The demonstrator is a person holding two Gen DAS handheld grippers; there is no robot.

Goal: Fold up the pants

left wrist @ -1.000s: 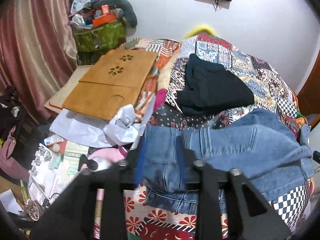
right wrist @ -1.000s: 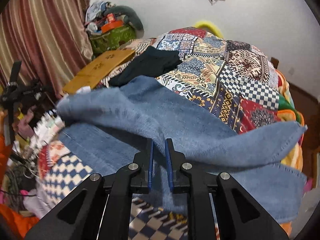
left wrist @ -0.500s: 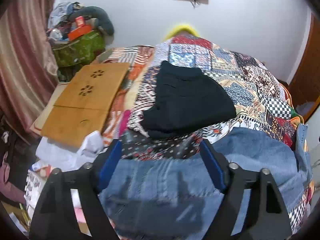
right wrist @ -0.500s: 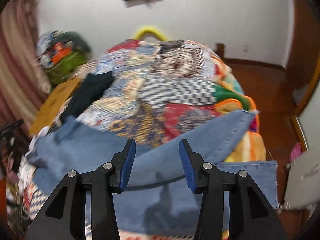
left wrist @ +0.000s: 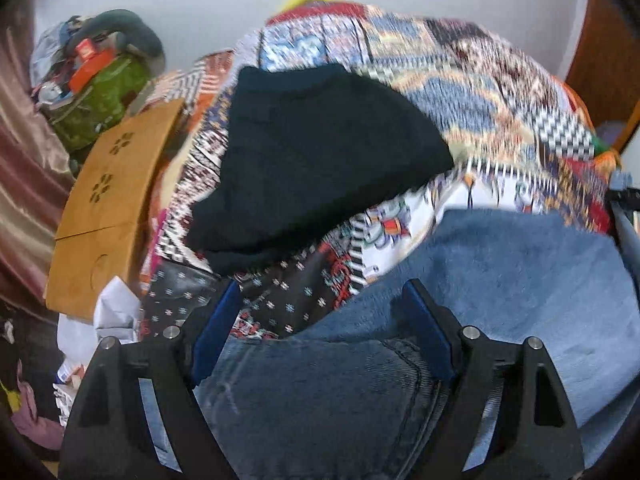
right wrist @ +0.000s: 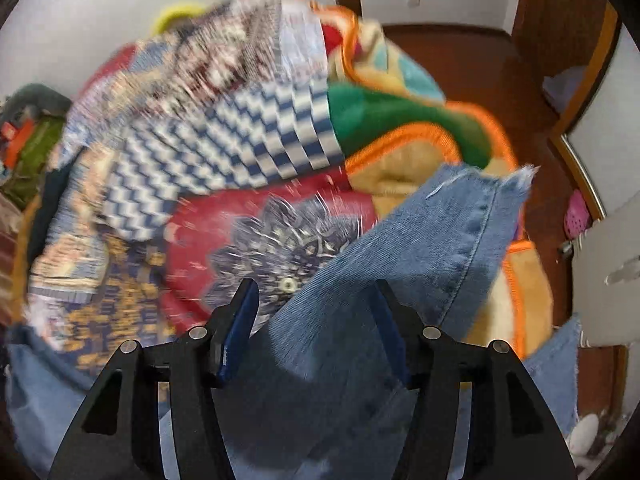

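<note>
Blue jeans (left wrist: 500,280) lie across the near end of a patchwork-covered bed (left wrist: 460,80). My left gripper (left wrist: 320,300) stands open above their waist end, where a pocket seam shows, and its blue pads do not press the denim. In the right wrist view a jeans leg (right wrist: 432,248) with a frayed hem runs up and to the right. My right gripper (right wrist: 316,300) hangs over that leg with its jaws opening; the denim lies between and below the pads, not gripped. Both views are blurred by motion.
A folded black garment (left wrist: 320,152) rests on the bed beyond the jeans. A wooden lap desk (left wrist: 108,208) and a green bag (left wrist: 96,104) of clutter sit at the left. An orange-edged blanket (right wrist: 412,136) hangs off the bed's right side above a brown floor (right wrist: 480,60).
Both grippers let go of the jeans and opened. Both cameras swung right and dropped closer to the denim; the right view now reaches the hem end and the floor.
</note>
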